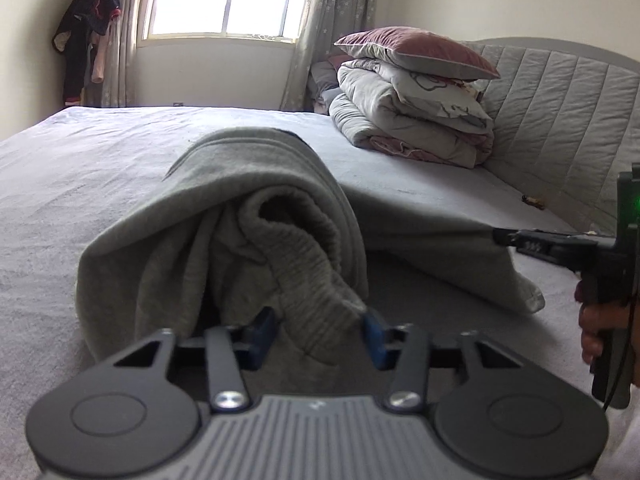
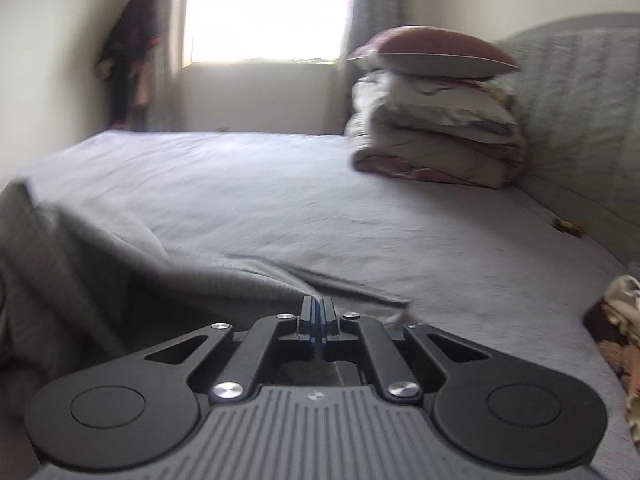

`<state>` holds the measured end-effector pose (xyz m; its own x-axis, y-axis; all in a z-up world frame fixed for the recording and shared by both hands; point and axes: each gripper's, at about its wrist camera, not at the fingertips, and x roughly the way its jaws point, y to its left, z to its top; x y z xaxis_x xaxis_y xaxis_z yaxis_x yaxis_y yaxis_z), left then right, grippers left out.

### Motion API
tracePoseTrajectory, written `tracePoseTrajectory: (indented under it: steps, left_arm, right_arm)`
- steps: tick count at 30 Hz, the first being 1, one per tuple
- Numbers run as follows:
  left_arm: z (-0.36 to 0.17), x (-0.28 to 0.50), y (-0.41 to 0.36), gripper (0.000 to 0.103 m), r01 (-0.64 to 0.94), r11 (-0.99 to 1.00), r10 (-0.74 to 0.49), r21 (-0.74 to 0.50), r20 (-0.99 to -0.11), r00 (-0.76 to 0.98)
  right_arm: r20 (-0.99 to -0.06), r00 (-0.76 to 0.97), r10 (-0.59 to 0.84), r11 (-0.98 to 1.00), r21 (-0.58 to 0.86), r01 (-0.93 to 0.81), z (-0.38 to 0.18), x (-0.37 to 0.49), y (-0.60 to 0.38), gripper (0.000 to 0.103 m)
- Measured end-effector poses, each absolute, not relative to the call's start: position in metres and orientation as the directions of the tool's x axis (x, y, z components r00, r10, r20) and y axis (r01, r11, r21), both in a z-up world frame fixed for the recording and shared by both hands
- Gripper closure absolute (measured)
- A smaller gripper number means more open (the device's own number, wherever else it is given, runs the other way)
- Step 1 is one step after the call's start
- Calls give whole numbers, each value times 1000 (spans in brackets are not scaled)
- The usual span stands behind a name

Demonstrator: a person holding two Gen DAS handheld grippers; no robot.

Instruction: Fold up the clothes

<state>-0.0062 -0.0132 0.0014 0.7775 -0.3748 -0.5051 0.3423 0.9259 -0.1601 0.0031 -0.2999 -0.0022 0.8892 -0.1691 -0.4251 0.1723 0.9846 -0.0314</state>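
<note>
A grey sweatshirt-like garment [image 1: 248,184] lies bunched on the bed [image 1: 80,168], with its ribbed hem [image 1: 304,264] drooping toward me. My left gripper [image 1: 316,334] is open, its blue-padded fingers on either side of that hem. In the left wrist view, the right gripper [image 1: 500,236] comes in from the right, held by a person's hand [image 1: 596,328]. It pinches the garment's right edge and pulls it taut. In the blurred right wrist view, the right gripper [image 2: 316,316] has its fingers pressed together at the edge of the garment [image 2: 80,264].
A stack of folded quilts topped by a maroon pillow [image 1: 412,112] sits at the far right against the padded headboard [image 1: 560,100]. Clothes hang in the far left corner [image 1: 88,32]. A small brown object [image 1: 534,201] lies by the headboard. Patterned fabric [image 2: 620,320] lies at the bed's right edge.
</note>
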Motion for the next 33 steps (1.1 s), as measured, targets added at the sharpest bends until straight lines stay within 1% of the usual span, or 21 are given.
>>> tracePoseTrajectory:
  steps: [1,2,5,7,10,15,19,23,26,28,29,30,31,33]
  left_arm:
    - [3,-8,-13,70,340,928,-370,-153,-498,785]
    - [5,-11,-12,82,337,931,-362,-141,-484,797]
    - [15,-18,-5,87,300,946,-322,-121,-441,838]
    - [21,-20,4,89,271,953,-304,-137,-422,854]
    - [27,-19,22,89,225,953,-290,-201,-407,866]
    - [39,-23,50,90,157,948,-256,-278,-367,894]
    - [47,-31,67,90,132,938,-246,-321,-346,905]
    - [52,-38,80,90,122,925,-249,-361,-333,909]
    - [45,-34,78,90,119,930,-252,-349,-366,896]
    - [40,-30,76,89,119,933,-255,-340,-390,885]
    - [38,-29,76,88,121,933,-258,-339,-395,882]
    - [36,-27,75,87,127,935,-262,-331,-402,878]
    - [36,-26,75,86,132,938,-262,-322,-406,875]
    - [34,-23,75,83,141,937,-272,-320,-414,869]
  right_arm:
    - [-424,888,-180,982,-21,189,0,3,-306,101]
    - [-423,886,-191,979,-12,205,1,3,-311,101]
    - [-419,877,-235,967,-8,255,3,2,-324,101]
    - [-419,871,-256,959,6,285,5,2,-334,101]
    - [-415,862,-291,943,25,331,7,0,-347,101]
    - [-399,841,-365,915,16,404,13,-8,-365,101]
    - [-387,821,-420,888,12,460,18,-13,-382,101]
    - [-420,796,-435,871,26,490,13,-13,-397,101]
    - [-463,780,-420,872,31,489,5,-10,-400,101]
    - [-484,780,-396,881,40,472,2,-8,-395,96]
    - [-489,784,-383,886,45,461,2,-8,-392,96]
    - [-494,787,-370,892,50,450,2,-8,-388,91]
    - [-496,793,-354,899,53,435,2,-7,-384,82]
    - [-497,806,-323,913,60,403,3,-9,-374,68]
